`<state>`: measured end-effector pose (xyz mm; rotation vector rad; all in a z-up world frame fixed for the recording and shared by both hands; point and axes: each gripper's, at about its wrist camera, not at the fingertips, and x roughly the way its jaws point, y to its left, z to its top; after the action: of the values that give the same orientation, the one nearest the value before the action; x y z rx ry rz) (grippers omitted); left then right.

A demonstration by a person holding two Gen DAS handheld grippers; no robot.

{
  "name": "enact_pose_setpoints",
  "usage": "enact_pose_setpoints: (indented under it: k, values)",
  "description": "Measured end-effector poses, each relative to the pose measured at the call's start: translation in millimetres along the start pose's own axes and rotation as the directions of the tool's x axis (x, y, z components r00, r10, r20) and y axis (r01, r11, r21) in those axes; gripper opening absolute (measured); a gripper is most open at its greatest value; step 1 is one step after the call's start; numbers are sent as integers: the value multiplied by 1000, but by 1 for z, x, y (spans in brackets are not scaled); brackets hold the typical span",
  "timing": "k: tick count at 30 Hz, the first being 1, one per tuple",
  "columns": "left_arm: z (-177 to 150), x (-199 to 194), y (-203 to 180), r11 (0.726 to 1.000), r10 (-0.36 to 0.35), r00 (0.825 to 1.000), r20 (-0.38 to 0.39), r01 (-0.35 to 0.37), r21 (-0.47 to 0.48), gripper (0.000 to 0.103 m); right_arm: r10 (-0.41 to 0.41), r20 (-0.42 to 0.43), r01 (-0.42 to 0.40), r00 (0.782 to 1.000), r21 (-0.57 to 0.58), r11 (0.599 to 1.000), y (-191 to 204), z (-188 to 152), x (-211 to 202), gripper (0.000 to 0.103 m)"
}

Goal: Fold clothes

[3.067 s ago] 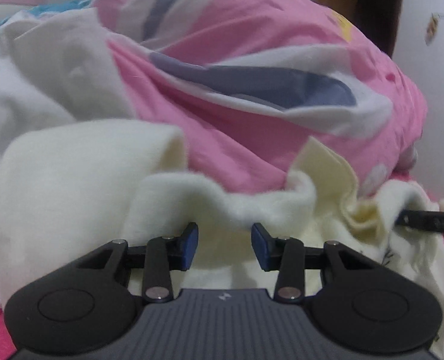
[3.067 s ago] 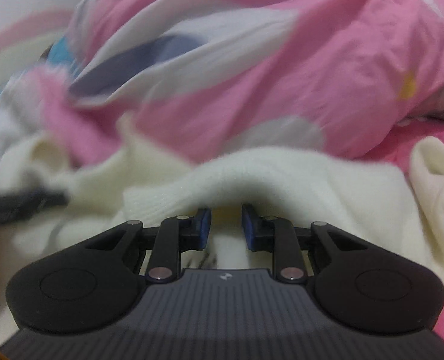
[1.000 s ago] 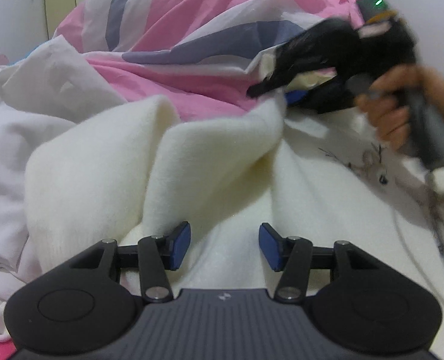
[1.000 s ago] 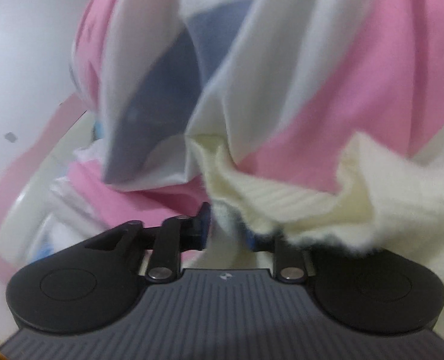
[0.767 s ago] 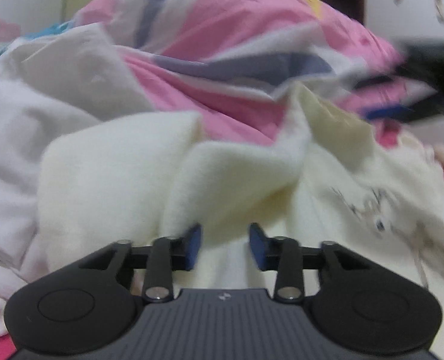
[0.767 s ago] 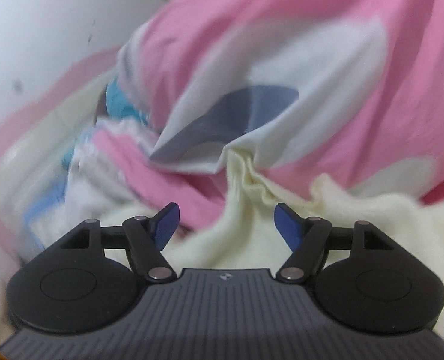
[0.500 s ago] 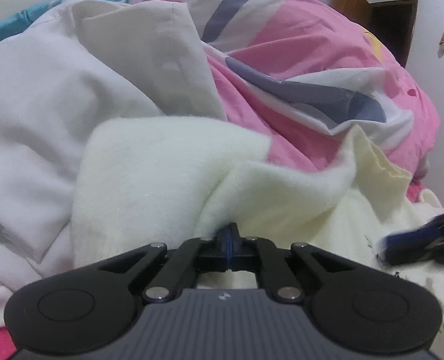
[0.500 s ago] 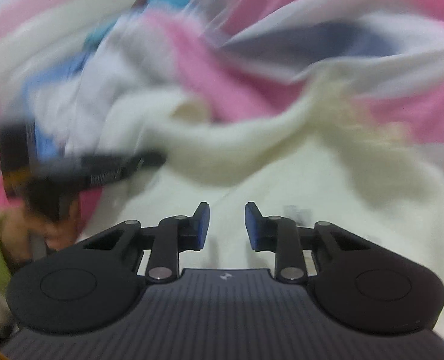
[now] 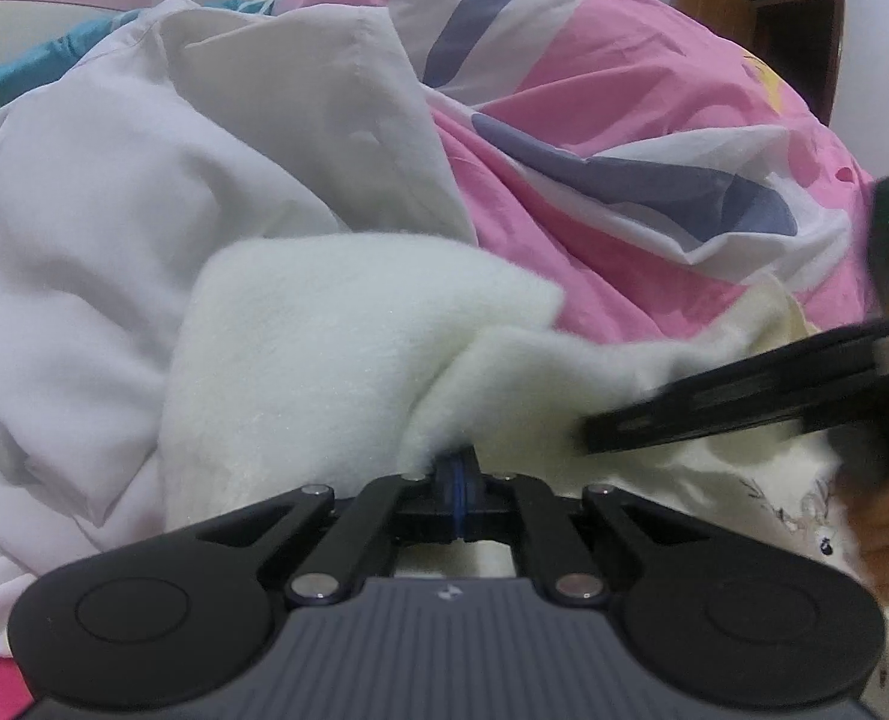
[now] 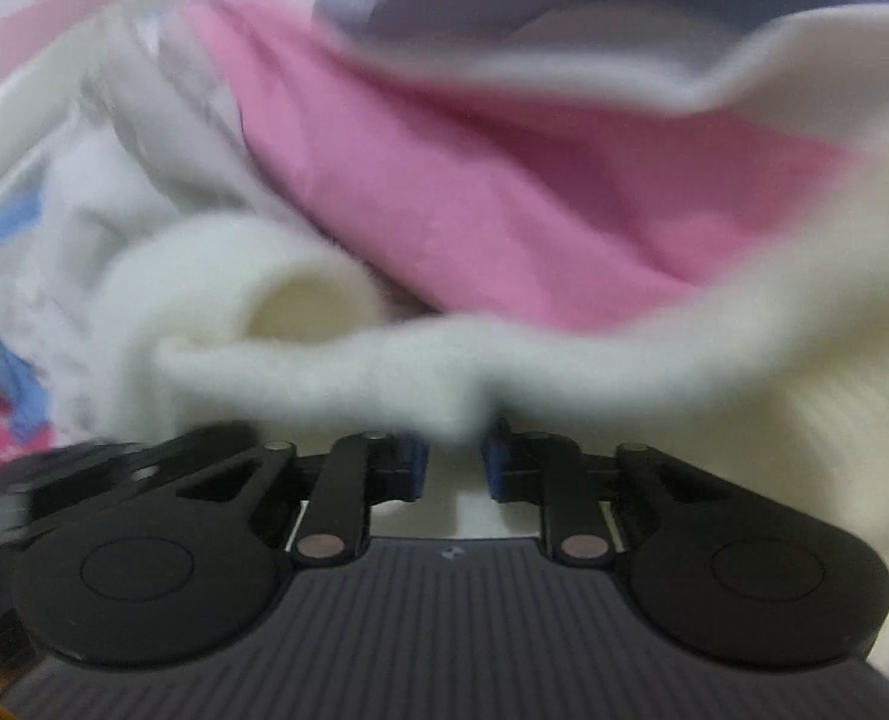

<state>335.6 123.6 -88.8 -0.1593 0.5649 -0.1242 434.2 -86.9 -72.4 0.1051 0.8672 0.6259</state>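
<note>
Left wrist: left gripper [image 9: 457, 476] pinching fuzzy cream garment [image 9: 336, 324]; right gripper [image 10: 453, 462] closing around fold.

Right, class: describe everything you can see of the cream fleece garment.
The cream fleece garment looks soft, fuzzy and thick. It lies rumpled on the bed against a pink, white and grey quilt and a white sheet. A small dark print shows near one edge, and an open sleeve cuff shows in the right wrist view. The left gripper is shut on a fold; an edge sits between the right gripper's fingers.
</note>
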Motion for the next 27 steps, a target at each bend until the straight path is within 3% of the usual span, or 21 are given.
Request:
enact_pose_setpoints:
  k: [3, 4, 5, 8, 11, 12, 15, 17, 18, 21, 23, 27]
  values:
    - [4, -14, -2, 999, -37, 999, 0, 37, 0, 11, -21, 73, 19, 997, 24, 1000, -13, -18, -76, 26]
    - [6, -21, -4, 999, -46, 999, 8, 46, 4, 21, -42, 96, 40, 994, 26, 999, -18, -26, -102, 26]
    - [8, -29, -9, 998, -56, 998, 25, 55, 19, 30, -81, 106, 78, 991, 29, 997, -28, -37, -125, 26]
    - [12, -49, -26, 994, -93, 994, 59, 89, 70, 37, -241, 108, 239, 965, 31, 971, -58, -72, -182, 26]
    - [7, -40, -42, 978, -198, 980, -4, 198, 64, 39, -342, 90, 338, 935, 59, 939, -89, -95, -197, 26]
    - [1, -31, -47, 975, -213, 976, -39, 215, 58, 39, -357, 88, 351, 930, 77, 933, -98, -96, -198, 26]
    - [-19, -3, -62, 982, -130, 984, -118, 144, 122, 38, -368, 112, 356, 923, 115, 927, -120, -83, -184, 26]
    - [-27, 5, -65, 982, -69, 990, -122, 89, 167, 28, -356, 115, 340, 927, 140, 930, -138, -75, -171, 25]
    - [-29, 8, -66, 981, -52, 991, -125, 74, 178, 28, -343, 105, 325, 934, 156, 933, -144, -66, -153, 24]
    - [-31, 10, -65, 980, -49, 991, -121, 71, 183, 28, -392, 49, 380, 919, 163, 911, -166, -43, -96, 16]
    - [-33, 13, -68, 978, -43, 992, -119, 66, 198, 28, -415, 87, 390, 905, 217, 895, -184, -31, -76, 11]
    - [-32, 13, -67, 979, -49, 992, -119, 71, 192, 28, -377, 147, 301, 914, 377, 876, -209, -27, -75, 6]
